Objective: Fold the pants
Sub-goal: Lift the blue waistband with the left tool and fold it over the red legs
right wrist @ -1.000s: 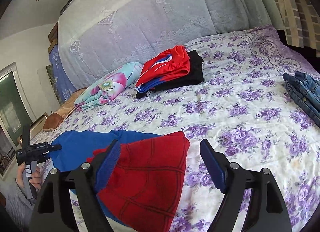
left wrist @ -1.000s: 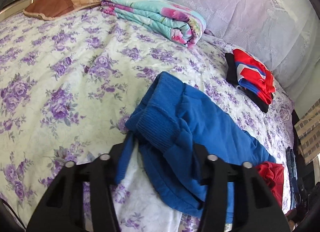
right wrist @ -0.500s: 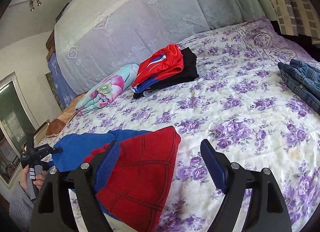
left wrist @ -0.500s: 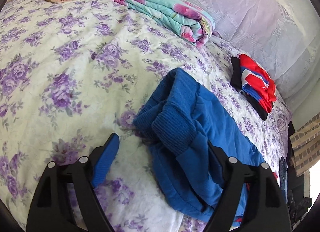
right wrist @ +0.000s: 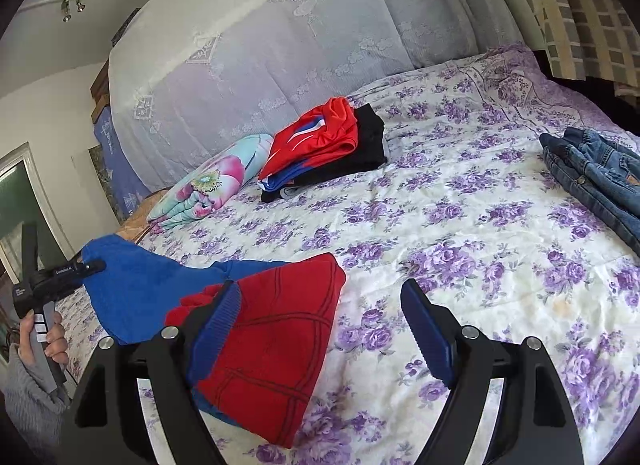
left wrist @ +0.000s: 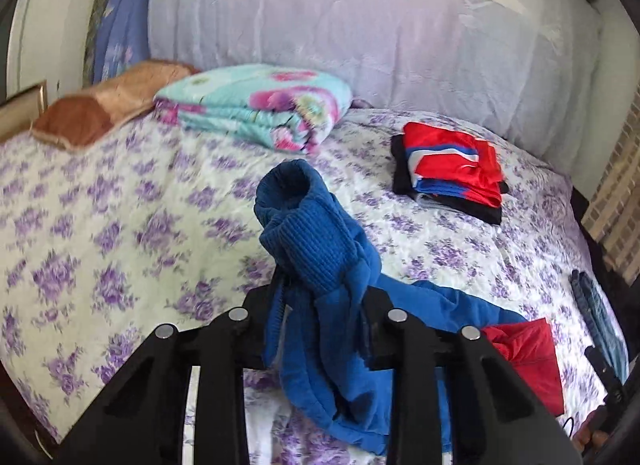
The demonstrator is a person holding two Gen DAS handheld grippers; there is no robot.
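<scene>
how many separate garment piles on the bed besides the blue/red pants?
2. A red, blue and black folded stack near the headboard cover, and denim jeans at the bed's right edge. More may lie out of frame.

Looking forward and downward along each gripper's fingers, close above the bed (left wrist: 100, 201). Left wrist view facing the headboard end, blue pants (left wrist: 320, 249) right at its fingertips. Right wrist view facing across the bed (right wrist: 460, 201), sharing the pants (right wrist: 136, 277) and red folded stack (right wrist: 316, 141) (left wrist: 452, 161).
</scene>
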